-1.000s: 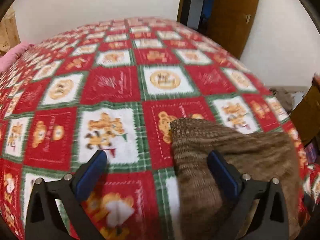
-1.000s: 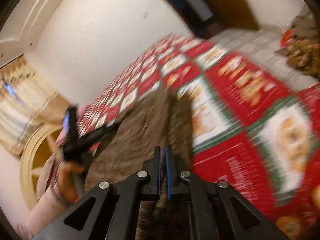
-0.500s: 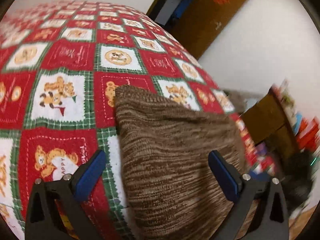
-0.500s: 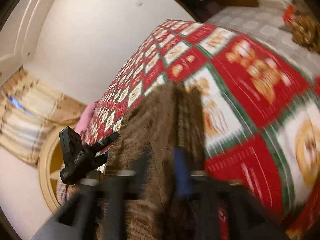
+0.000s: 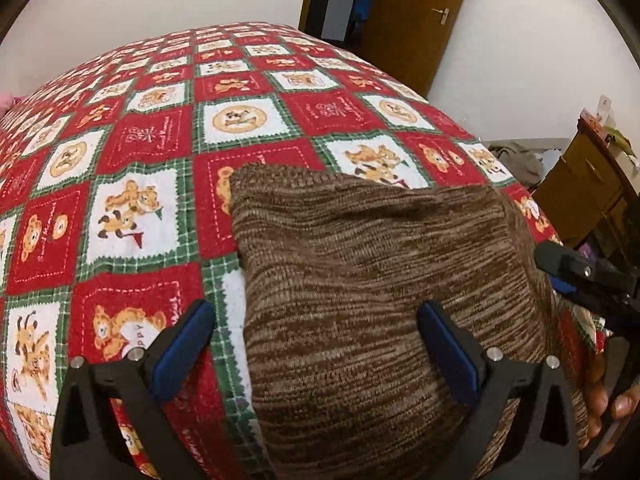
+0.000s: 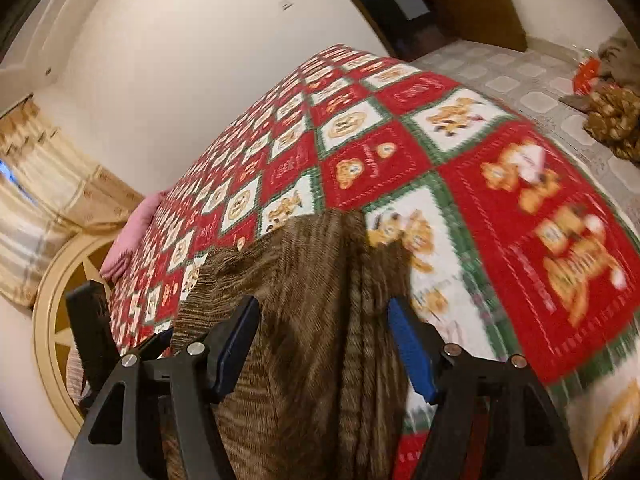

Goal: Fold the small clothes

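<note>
Since one second ago the right gripper (image 6: 324, 344) has opened: its fingers (image 6: 410, 354), which were pressed together over the cloth, now stand wide apart. The left gripper (image 5: 320, 352) was open then and is open now, and its view has swung away and come back to the middle of the bed.

The brown knitted garment (image 5: 380, 280) lies on the red, white and green bear-pattern blanket (image 5: 132, 216) of the bed, near the close edge. It looks already folded once, with a thick rolled edge running along its right side in the right wrist view.

I judge it soft, light and limp, with a coarse knit that should not slip between the pads. The best hold seems a corner or a doubled edge, so that both layers come together.

The left fingers (image 5: 184, 344) stand astride its left border, one over the blanket and one over the knit. The right fingers stand above the cloth, one on each side of the rolled edge, holding nothing.
</note>
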Available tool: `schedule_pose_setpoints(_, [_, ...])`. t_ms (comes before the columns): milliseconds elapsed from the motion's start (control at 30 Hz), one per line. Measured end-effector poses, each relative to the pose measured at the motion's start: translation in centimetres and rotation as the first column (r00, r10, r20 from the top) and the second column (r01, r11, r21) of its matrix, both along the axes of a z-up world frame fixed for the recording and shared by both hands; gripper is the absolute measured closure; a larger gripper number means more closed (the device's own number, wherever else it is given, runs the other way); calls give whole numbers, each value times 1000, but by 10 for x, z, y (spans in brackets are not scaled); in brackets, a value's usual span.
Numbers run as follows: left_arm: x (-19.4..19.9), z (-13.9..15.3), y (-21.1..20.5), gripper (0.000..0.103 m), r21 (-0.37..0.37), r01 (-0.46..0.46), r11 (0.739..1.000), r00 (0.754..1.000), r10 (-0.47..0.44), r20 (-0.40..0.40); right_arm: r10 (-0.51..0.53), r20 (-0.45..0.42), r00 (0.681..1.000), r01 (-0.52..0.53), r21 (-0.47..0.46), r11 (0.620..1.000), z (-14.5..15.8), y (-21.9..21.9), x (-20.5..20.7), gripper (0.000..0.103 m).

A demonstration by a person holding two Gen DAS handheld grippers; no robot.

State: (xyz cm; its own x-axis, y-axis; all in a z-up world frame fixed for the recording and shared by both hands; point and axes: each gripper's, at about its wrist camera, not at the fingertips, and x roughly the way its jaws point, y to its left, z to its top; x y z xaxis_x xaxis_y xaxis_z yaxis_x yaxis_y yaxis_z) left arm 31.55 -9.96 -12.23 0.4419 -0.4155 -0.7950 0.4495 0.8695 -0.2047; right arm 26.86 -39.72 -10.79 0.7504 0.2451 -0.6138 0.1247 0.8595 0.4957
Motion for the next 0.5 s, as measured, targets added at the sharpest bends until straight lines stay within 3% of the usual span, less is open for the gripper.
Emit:
schedule_pose_setpoints(200, [14, 1, -9, 0, 26, 34, 999, 998, -32, -45, 123, -4, 992, -123, -26, 992, -4, 15, 23, 34])
schedule_pose_setpoints(433, [23, 0, -20, 0, 29, 49, 998, 997, -47, -54, 170, -37, 985, -173, -123, 977, -7, 27, 44, 34])
schedule_pose_setpoints(500, [22, 0, -20, 0, 19, 50, 999, 998, -50, -45, 180, -52, 982, -187, -174, 967, -7, 33, 47, 40])
